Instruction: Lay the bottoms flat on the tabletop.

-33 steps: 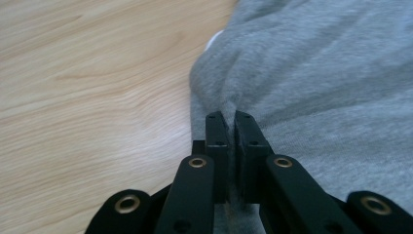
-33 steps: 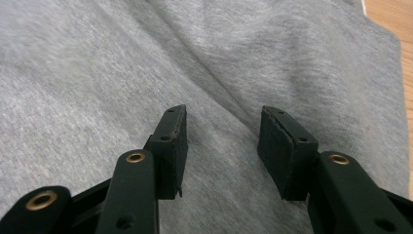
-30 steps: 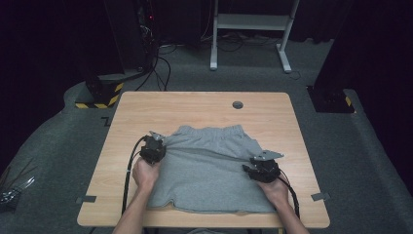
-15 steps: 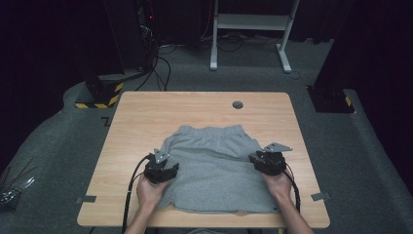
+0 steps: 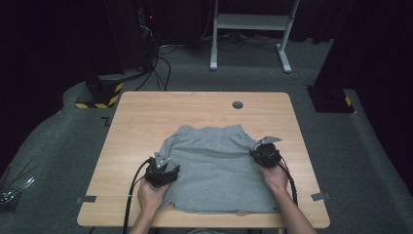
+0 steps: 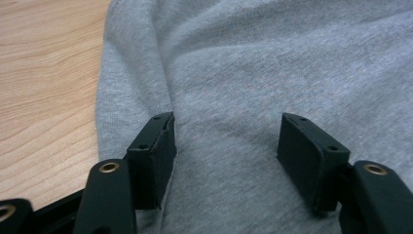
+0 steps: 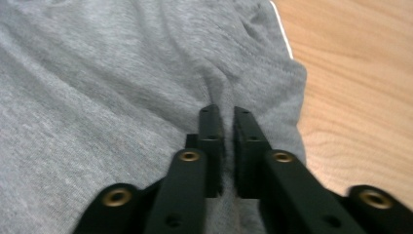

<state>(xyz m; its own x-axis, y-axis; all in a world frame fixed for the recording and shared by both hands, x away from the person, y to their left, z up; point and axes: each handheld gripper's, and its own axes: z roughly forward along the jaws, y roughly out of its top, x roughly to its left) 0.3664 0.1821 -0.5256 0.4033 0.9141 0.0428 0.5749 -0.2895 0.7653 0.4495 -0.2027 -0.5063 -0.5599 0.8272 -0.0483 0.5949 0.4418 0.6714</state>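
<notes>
**Careful now — one side pinched, the other loose**

Right now your grey shorts point(image 5: 219, 168) lie flat on the wooden table point(image 5: 146, 112), waistband toward the far edge and hems toward you, a little nearer your side than the middle. Your right gripper point(image 5: 263, 152) sits at the garment's right edge below the waistband, and in the right gripper view its jaws stand almost together with a ridge of cloth point(image 7: 214, 83) puckered up between them — it looks clamped on the fabric. Your left gripper point(image 5: 163, 170) rests over the left leg near the side seam; in the left gripper view its jaws are spread wide, pressing down on the shorts point(image 6: 243, 73) with nothing caught between them.

That imbalance is the likely trouble. If you lift or pull with the right while the left has no hold, the shorts would probably swing and bunch toward one side, spoiling the flat lay. Closing the left jaws where they stand may gather only the top layer, so the layers could slide apart. The near hem sits close to the table's front edge — a tug toward you could drag it over. The right pinch looks shallow, too; a sharp pull might slip it free.
</notes>
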